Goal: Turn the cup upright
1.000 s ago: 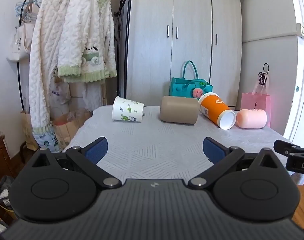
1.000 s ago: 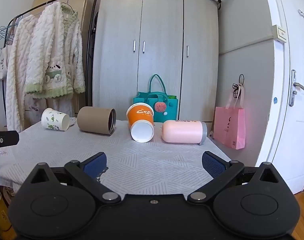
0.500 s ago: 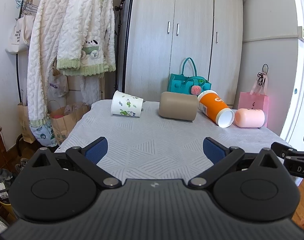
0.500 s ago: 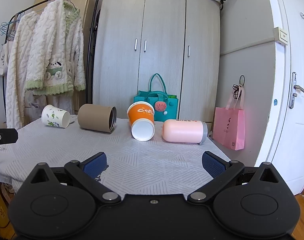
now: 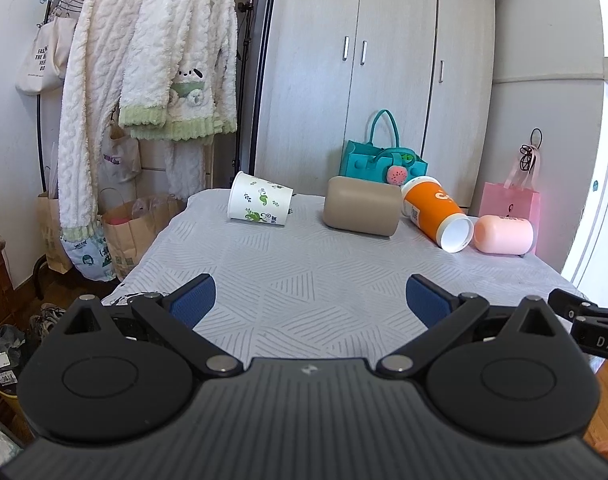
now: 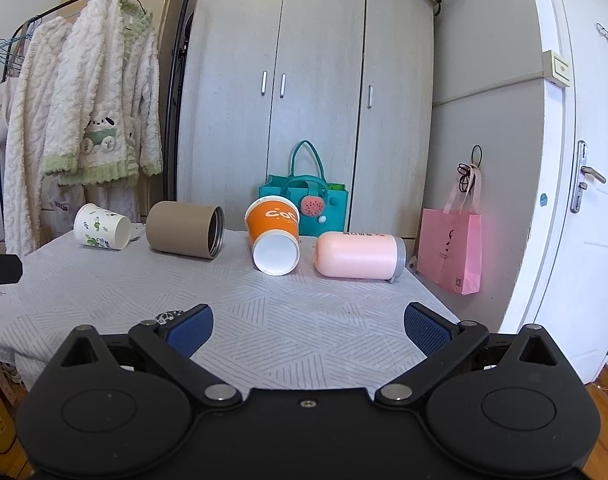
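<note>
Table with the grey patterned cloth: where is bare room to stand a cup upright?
The grey patterned tablecloth lies bare between both open grippers and the far row. That row is crowded: white leaf-print paper cup, tan cylinder tumbler, orange paper cup, pink tumbler.

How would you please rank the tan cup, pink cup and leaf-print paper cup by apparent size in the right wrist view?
1. pink cup and tan cup: too alike to separate.
2. leaf-print paper cup: smallest, though it lies farthest away.

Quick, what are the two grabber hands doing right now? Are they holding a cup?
Left gripper: open, holding nothing.
Right gripper: open, holding nothing.
</note>
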Demonstrator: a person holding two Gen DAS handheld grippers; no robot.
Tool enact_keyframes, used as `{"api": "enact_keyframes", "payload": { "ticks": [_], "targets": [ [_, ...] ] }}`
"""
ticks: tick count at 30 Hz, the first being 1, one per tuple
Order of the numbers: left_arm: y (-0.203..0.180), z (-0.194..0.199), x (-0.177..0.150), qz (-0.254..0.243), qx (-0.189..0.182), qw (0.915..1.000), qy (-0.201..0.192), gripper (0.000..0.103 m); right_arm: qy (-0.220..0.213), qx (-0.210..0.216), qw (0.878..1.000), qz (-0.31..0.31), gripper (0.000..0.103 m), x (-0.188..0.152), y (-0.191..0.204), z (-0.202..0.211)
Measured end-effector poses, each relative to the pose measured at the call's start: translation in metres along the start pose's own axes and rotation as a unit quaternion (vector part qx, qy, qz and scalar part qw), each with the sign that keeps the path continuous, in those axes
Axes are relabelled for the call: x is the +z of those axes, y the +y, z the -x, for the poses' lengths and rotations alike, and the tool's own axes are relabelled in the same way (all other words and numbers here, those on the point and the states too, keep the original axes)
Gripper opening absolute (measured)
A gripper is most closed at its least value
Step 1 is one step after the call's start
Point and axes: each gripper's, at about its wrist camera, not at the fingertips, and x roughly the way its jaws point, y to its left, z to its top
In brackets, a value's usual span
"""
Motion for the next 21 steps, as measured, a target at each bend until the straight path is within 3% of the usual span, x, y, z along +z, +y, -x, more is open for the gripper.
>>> {"api": "enact_keyframes", "payload": {
  "ticks": [21],
  "targets": [
    [0.0026, -0.0004, -0.0044, 0.007, -0.008, 0.9999, 0.012, 0.103, 0.005, 0.000, 1.000, 0.007, 0.103, -0.0005, 0.0049, -0.0020]
  ]
}}
